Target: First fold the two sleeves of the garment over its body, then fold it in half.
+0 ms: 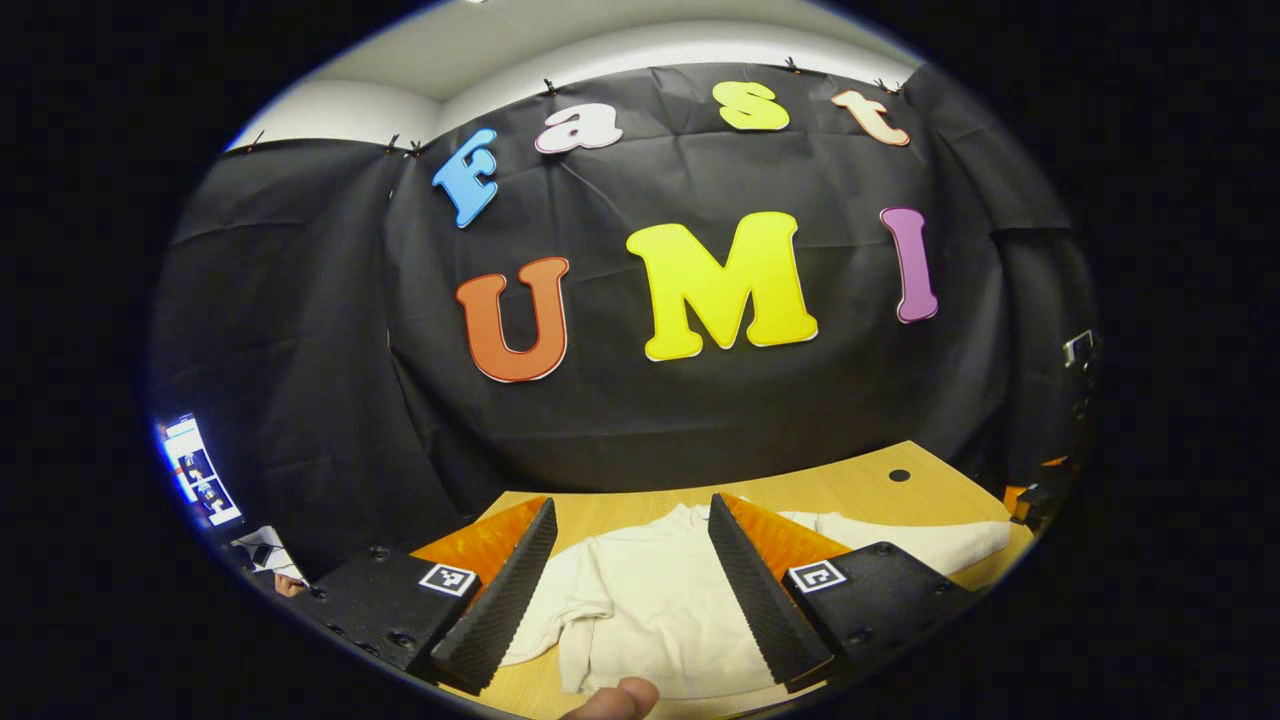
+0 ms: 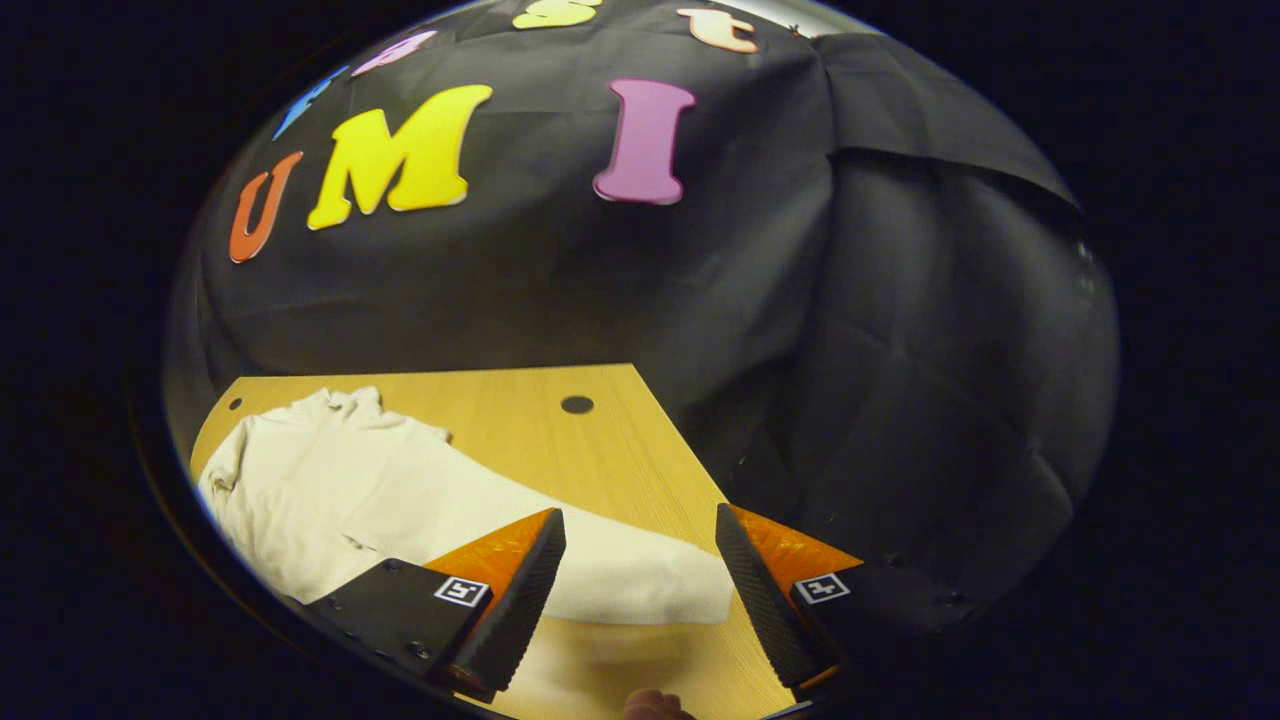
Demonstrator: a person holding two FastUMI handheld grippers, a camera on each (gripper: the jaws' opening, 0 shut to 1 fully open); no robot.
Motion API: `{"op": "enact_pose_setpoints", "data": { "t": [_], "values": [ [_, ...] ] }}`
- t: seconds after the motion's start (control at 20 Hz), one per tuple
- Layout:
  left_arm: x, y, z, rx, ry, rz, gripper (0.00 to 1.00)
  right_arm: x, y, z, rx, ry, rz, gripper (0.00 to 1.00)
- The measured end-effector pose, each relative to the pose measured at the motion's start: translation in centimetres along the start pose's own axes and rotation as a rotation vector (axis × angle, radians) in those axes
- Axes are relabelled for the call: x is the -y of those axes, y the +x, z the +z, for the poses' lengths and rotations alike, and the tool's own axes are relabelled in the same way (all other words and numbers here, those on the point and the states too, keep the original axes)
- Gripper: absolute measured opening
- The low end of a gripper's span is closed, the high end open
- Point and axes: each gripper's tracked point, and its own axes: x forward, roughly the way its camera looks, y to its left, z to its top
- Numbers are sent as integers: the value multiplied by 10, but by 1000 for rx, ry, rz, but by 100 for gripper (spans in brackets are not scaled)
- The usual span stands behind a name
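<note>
- Left gripper [image 1: 632, 590] wide open, holding nothing, above the garment.
- Right gripper [image 2: 640, 600] wide open, empty, over the garment's sleeve [image 2: 620, 580].
- Garment [image 1: 650, 610] lies spread on the table [image 1: 860, 485].
- Round hole [image 2: 577, 404] in table, beyond the garment.

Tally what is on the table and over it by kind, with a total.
White garment: 1
Wooden table: 1
Dark round holes in the tabletop: 2
Gripper tools, both open: 2, left and right
Total: 6
</note>
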Motion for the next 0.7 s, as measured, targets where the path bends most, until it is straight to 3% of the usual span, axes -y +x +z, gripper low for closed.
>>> {"op": "enact_pose_setpoints", "data": {
  "t": [0.3, 0.5, 0.6, 0.7],
  "values": [
    [16, -18, 2, -9, -16, 59, 99, 39, 67, -85, -312, 129, -100, 95],
    [4, -26, 15, 30, -17, 86, 99, 50, 82, -106, -453, 186, -170, 95],
    [1, -26, 8, 21, -31, 81, 99, 51, 88, -116, -532, 273, -165, 94],
    [-7, -28, 2, 4, -53, 79, 99, 57, 91, -117, -582, 354, -149, 88]
  ]
}}
